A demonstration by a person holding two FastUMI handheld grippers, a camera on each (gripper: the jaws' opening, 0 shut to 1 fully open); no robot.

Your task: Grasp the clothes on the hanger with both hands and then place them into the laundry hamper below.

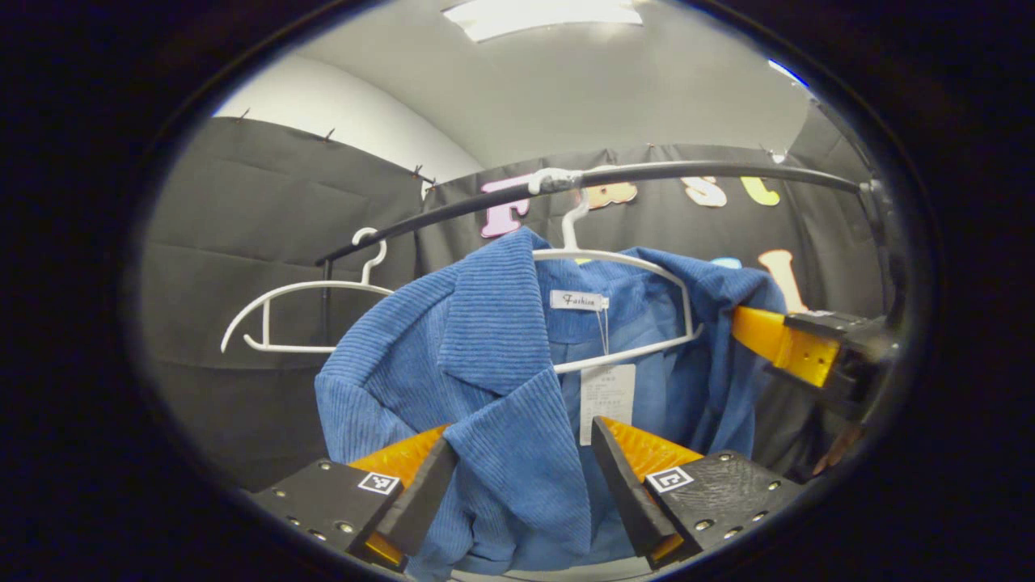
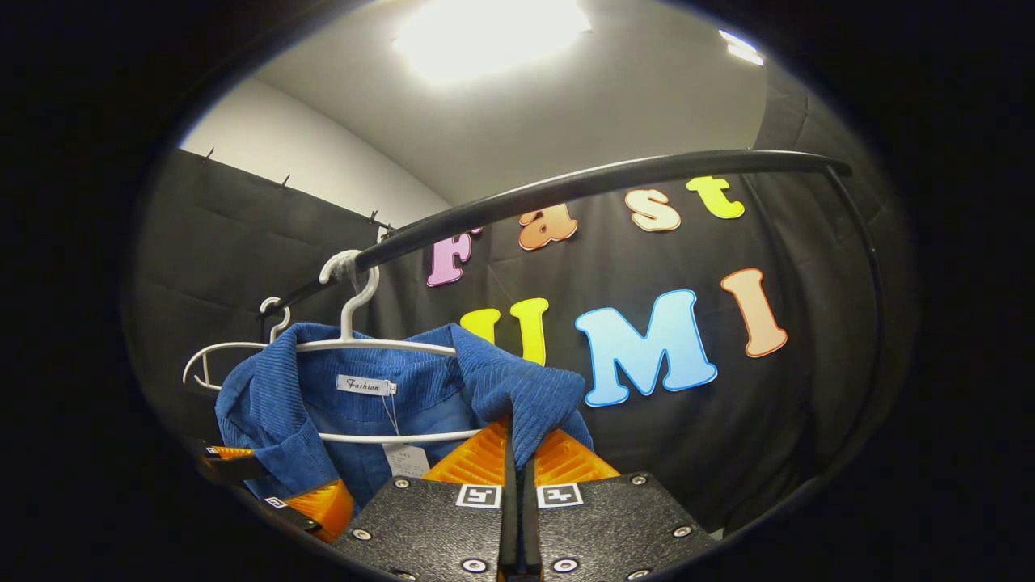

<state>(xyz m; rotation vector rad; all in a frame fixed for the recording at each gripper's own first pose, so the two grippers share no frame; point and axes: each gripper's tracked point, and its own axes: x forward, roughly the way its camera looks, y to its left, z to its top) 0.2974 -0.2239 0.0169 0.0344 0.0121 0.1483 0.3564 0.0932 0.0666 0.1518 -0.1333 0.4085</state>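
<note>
The blue corduroy jacket [image 1: 493, 380] still hung on its white hanger [image 1: 623, 307] under the black rail [image 1: 647, 172], so nothing had gone into the hamper yet, and the hamper itself could not be seen. The right tool [image 2: 517, 453] was clenched on the jacket's shoulder, just below the hanger's end, with cloth pinched between its two fingers. The left tool [image 1: 521, 477] stood released, its fingers spread either side of the jacket's front lapel, below the hanger; I judged that grasp as not yet made. What remained, as I read it, was to close the left tool, lift the jacket off the hanger and lower it into the hamper. By count: one jacket, two white hangers on the rail, the second hanger [image 1: 299, 315] bare, one rail, two tools.
</note>
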